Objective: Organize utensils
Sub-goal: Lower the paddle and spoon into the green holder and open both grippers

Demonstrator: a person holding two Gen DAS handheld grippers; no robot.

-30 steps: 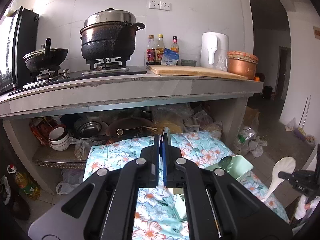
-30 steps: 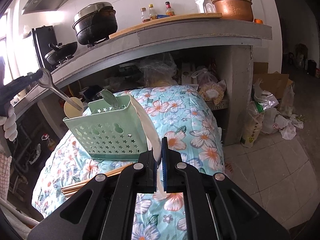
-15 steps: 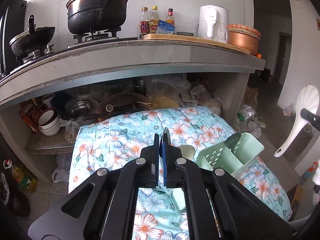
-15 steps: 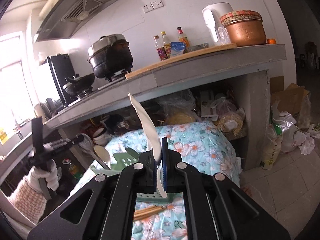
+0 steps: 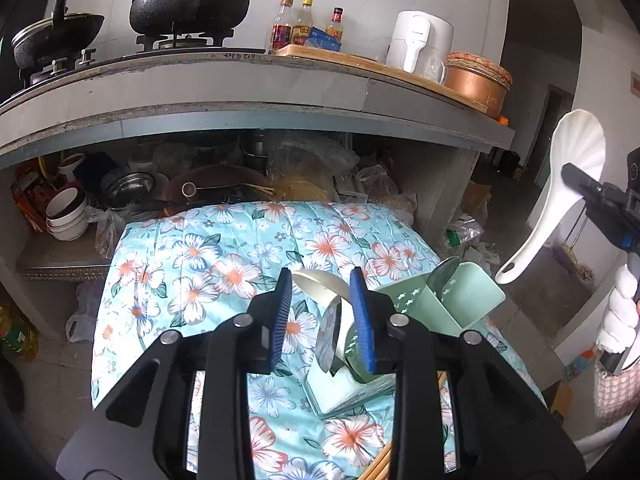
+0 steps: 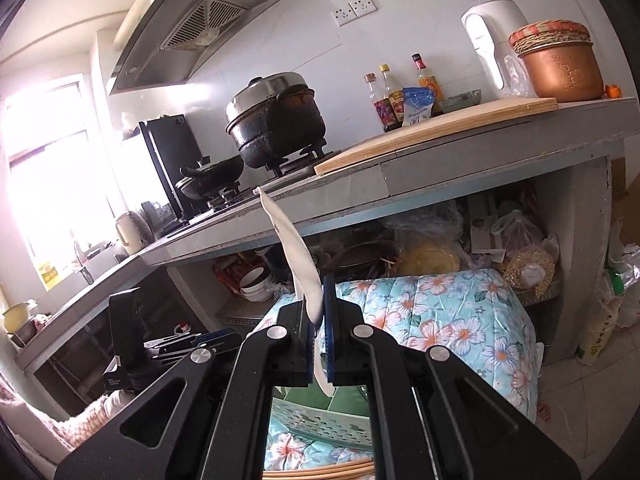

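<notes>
1. Floral cloth (image 5: pixel 224 264) covered the table; a mint green utensil holder (image 5: pixel 460 304) sat on it, light enough to tip if bumped.
2. White rice paddle (image 5: pixel 560 196) was clamped mid-handle in the right gripper (image 6: pixel 318 320), high up; it might slip.
3. Left gripper (image 5: pixel 322 312) jaws were opening around a metal spoon (image 5: pixel 330 334) in the holder; catching it could drag it out.

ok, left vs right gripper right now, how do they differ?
Left gripper jaws are opening, pads clear of the metal spoon between them; right gripper is shut on the white spoon. Left sits low over the green caddy; right holds its spoon raised beside the caddy. Shared: black bodies, blue pads.
</notes>
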